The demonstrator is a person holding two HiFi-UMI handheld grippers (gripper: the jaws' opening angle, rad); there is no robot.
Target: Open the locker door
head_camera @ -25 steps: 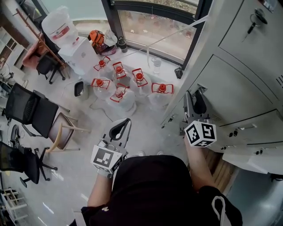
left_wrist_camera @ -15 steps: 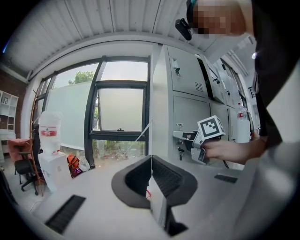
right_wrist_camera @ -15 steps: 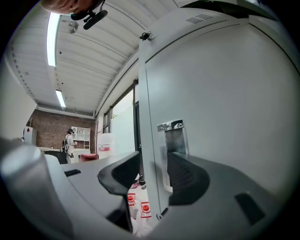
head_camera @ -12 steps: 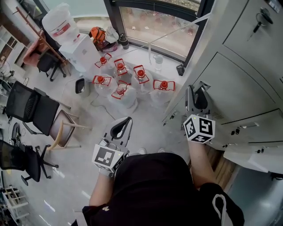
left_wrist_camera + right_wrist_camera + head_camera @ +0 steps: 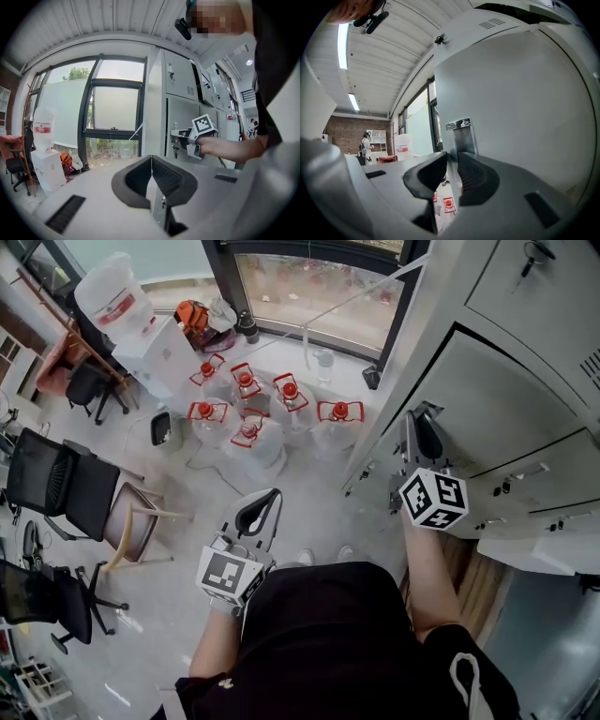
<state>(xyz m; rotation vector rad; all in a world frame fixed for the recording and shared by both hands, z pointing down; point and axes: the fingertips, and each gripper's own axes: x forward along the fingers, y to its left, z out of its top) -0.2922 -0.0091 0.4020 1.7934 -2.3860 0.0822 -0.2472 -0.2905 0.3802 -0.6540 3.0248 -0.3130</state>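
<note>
The right gripper [image 5: 418, 420] reaches level to the pale grey metal locker door [image 5: 506, 413], in the cabinet bank at the right of the head view. Its jaws have just been closing and now pinch the small shiny metal pull tab [image 5: 462, 135] on the door's edge nearest the window, with the tab standing between the pads. The left gripper [image 5: 262, 505] hangs by the person's waist, well apart from the lockers, jaws pressed together on nothing – below it on the floor, clear water jugs with red caps [image 5: 246, 427] cluster by the window
</note>
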